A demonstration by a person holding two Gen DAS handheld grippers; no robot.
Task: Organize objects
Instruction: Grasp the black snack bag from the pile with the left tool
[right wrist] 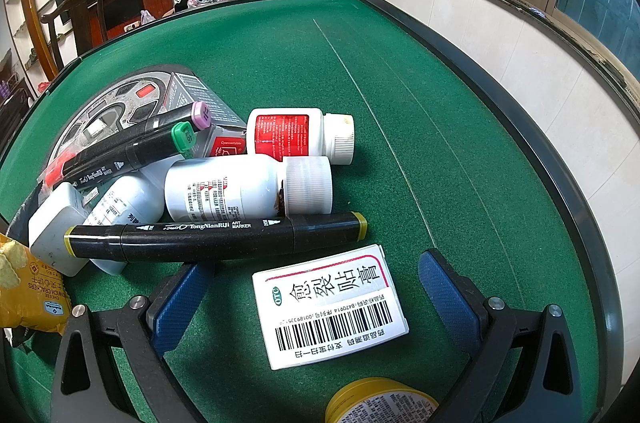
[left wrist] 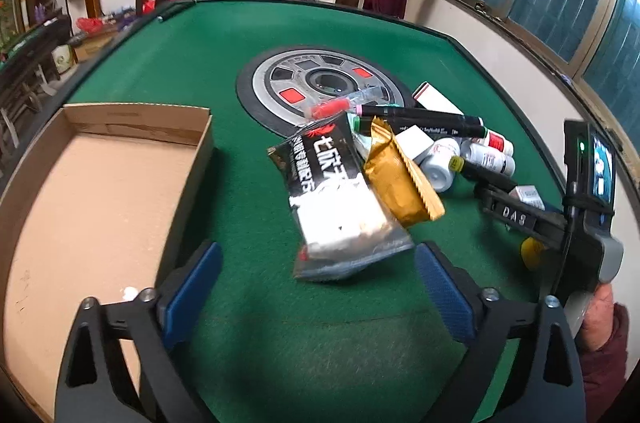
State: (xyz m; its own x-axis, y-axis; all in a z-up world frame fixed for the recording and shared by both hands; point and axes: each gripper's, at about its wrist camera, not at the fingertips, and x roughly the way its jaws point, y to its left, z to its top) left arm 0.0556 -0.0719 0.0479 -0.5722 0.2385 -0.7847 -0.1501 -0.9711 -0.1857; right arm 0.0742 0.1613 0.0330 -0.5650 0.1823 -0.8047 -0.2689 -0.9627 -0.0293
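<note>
Green felt table (left wrist: pixel 168 75) with a round metal centre disc (left wrist: pixel 320 83). Left of the disc, a shallow brown cardboard box (left wrist: pixel 100 183). Just in front of the disc, a heap: glossy black-and-white snack packet (left wrist: pixel 336 191), gold foil sachet (left wrist: pixel 400 179), 3 black markers, one (right wrist: pixel 216 237) printed "TongNianRiJi ART MARKER", white plastic bottles (right wrist: pixel 248 189). Flat white "OTC" barcoded carton (right wrist: pixel 328 307) between the blue pads of the right hand-held gripper (right wrist: pixel 320 295), spread wide, gripping nothing. Left hand-held gripper (left wrist: pixel 316 291) likewise wide open, empty.
</note>
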